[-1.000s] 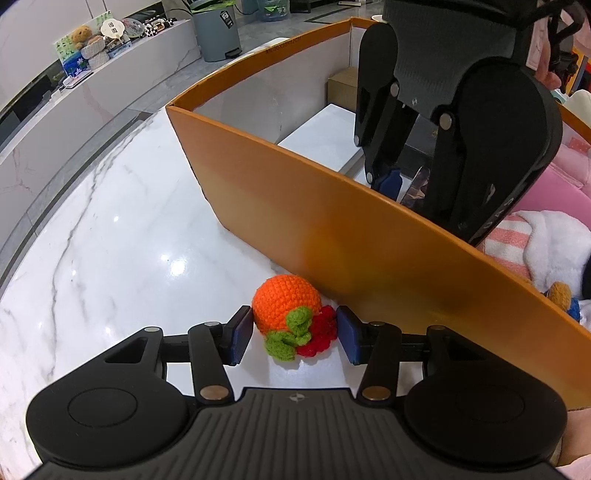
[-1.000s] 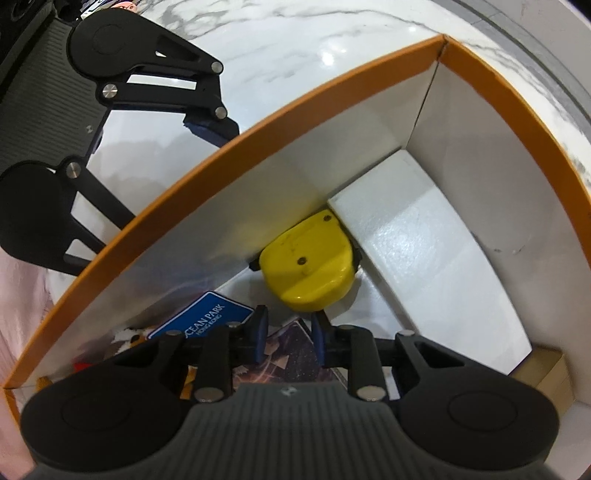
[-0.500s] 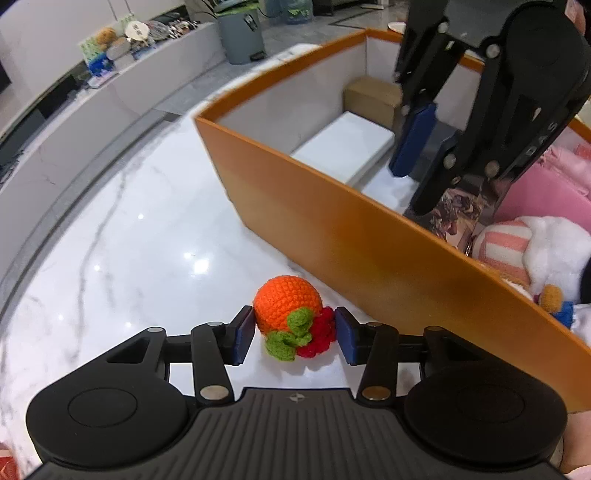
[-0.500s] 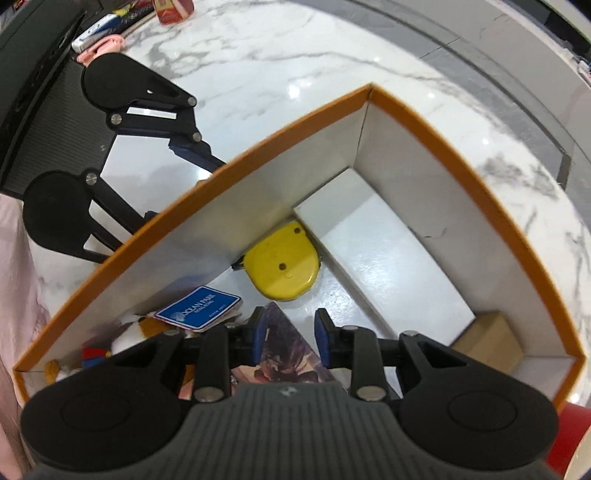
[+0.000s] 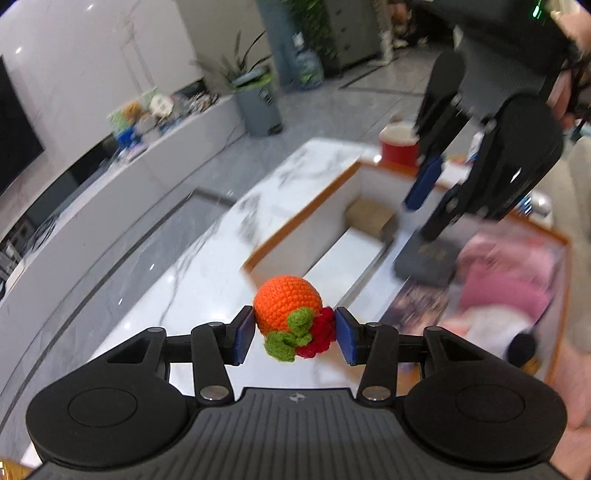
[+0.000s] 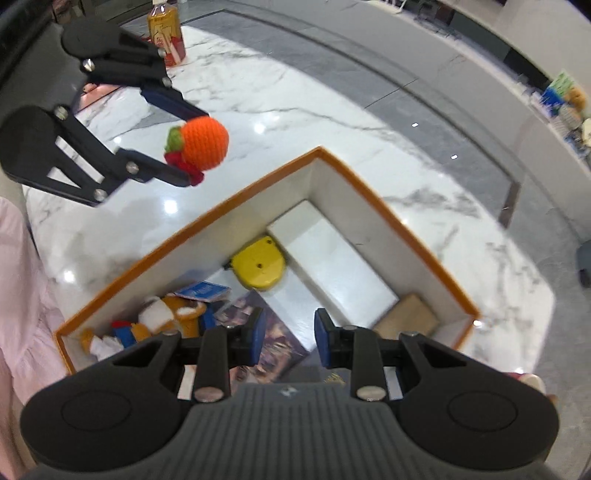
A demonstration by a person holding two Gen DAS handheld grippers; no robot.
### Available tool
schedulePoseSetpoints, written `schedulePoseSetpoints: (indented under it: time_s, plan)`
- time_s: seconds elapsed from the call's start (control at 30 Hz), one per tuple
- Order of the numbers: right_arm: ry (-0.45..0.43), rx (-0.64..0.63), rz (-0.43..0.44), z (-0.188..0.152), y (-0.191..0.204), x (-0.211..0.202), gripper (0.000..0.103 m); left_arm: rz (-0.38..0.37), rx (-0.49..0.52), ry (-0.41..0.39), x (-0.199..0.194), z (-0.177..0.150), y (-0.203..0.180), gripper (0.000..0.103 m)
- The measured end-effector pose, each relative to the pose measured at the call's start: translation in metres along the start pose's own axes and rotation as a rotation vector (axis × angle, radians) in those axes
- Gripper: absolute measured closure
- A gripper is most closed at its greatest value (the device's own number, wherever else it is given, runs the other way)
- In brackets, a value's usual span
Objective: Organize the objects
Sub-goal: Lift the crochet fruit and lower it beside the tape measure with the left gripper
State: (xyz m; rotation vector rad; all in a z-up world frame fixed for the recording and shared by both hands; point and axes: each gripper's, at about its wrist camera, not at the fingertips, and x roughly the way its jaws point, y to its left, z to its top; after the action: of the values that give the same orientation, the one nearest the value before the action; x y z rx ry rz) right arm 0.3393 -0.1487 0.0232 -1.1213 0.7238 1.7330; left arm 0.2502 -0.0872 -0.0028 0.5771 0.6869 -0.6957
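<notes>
My left gripper (image 5: 294, 334) is shut on an orange crocheted fruit (image 5: 287, 308) with green and red trim, held in the air above the marble table. The right wrist view shows that fruit (image 6: 204, 143) in the left gripper (image 6: 186, 146), up and left of the orange-rimmed box (image 6: 369, 192). My right gripper (image 6: 287, 341) is open and empty, high over the box. The box (image 5: 299, 218) holds a yellow tape measure (image 6: 260, 266), a white block (image 6: 338, 267), a brown carton (image 6: 406, 319), books and plush toys (image 6: 162, 317).
A drink bottle (image 6: 166, 33) stands at the table's far left. A red cup (image 5: 400, 147) stands beyond the box. Pink cloth (image 5: 506, 280) lies in the box's right part. The marble table (image 6: 295, 122) ends at a curved edge over grey floor.
My left gripper has lifted the crocheted fruit off the table to above the box's rim height. My right gripper has risen out of the box, empty, and opened wider.
</notes>
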Motion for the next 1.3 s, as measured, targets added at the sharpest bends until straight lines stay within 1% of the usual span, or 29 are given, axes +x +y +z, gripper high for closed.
schedulePoseSetpoints:
  time_s: [0.1,0.17,0.23,0.37,0.47,0.67,0.83,1.07,1.17,1.3]
  plan:
    - [-0.013,0.021,-0.042,-0.01,-0.001,-0.012,0.072,-0.028,0.045,-0.026,0.003,0.017,-0.017,0.049]
    - [-0.024,0.016,-0.058,-0.017,-0.002,-0.024,0.072,-0.047,0.076,-0.024,0.015,0.027,-0.029,0.049]
    - [-0.035,0.006,-0.067,-0.022,-0.002,-0.023,0.072,-0.069,0.106,-0.01,0.03,0.035,-0.038,0.049]
    - [-0.025,-0.016,-0.078,-0.032,-0.005,-0.015,0.073,-0.107,0.14,0.052,0.072,0.043,-0.049,0.049]
    - [-0.022,-0.009,-0.072,-0.032,-0.01,-0.003,0.073,-0.13,0.128,0.087,0.102,0.046,-0.051,0.049]
    - [-0.003,0.012,-0.066,-0.03,-0.029,0.021,0.073,-0.169,0.115,0.164,0.141,0.039,-0.047,0.049]
    - [0.001,0.031,-0.057,-0.028,-0.04,0.034,0.072,-0.212,0.076,0.202,0.158,0.031,-0.04,0.048]
    - [0.021,0.047,-0.05,-0.026,-0.044,0.044,0.072,-0.214,0.06,0.21,0.161,0.022,-0.036,0.046]
    - [0.023,0.045,-0.056,-0.026,-0.042,0.042,0.072,-0.224,0.061,0.207,0.155,0.019,-0.036,0.043]
    - [0.027,0.039,-0.069,-0.025,-0.039,0.039,0.072,-0.213,0.054,0.187,0.143,0.016,-0.035,0.034]
